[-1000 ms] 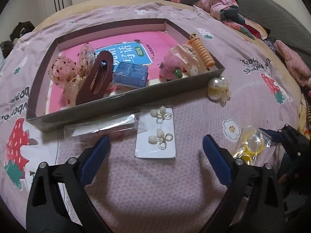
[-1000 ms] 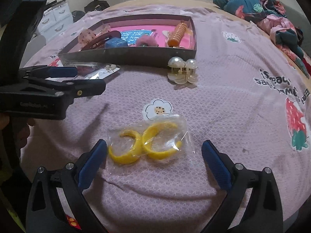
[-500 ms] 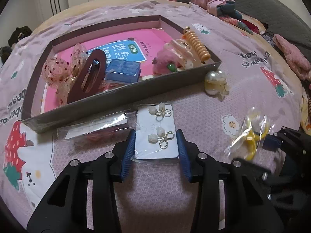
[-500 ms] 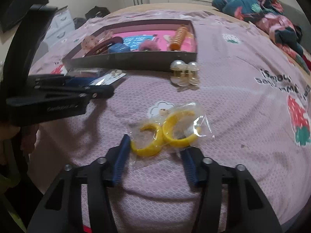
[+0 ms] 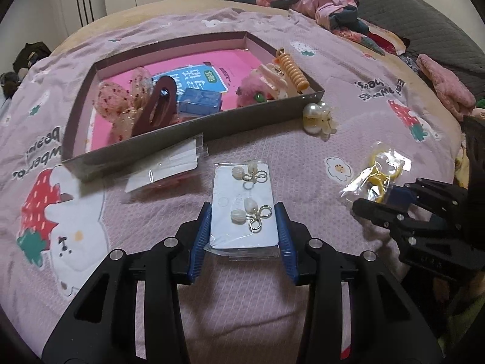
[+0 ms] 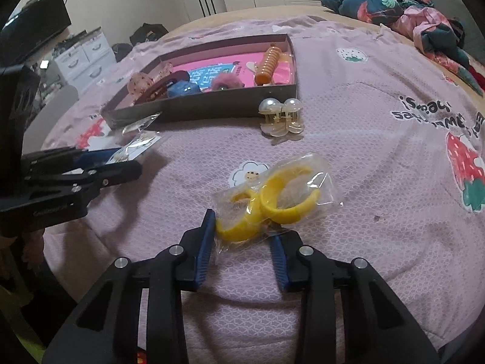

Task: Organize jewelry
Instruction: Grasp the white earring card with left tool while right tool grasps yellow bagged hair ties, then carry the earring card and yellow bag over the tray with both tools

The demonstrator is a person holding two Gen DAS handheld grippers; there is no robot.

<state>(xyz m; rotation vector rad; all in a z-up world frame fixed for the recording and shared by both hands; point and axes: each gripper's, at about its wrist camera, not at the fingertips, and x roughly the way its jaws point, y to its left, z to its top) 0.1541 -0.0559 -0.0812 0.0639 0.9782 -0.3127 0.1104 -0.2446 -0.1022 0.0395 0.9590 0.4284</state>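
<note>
Both my grippers have closed since a second ago — left gripper point(image 5: 244, 227) pinching the earring card point(image 5: 244, 209), right gripper point(image 6: 242, 233) the bagged yellow hoops point(image 6: 272, 200) — tray point(image 5: 194, 133) at 11 o'clock, card's long axis toward 12.

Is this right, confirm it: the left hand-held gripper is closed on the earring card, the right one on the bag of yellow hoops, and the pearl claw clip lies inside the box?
Not quite. The pearl claw clip lies on the bedspread outside the box, by its near corner, as the right wrist view shows. The left hand-held gripper does grip the earring card, and the right hand-held gripper the bag of yellow hoops.
</note>
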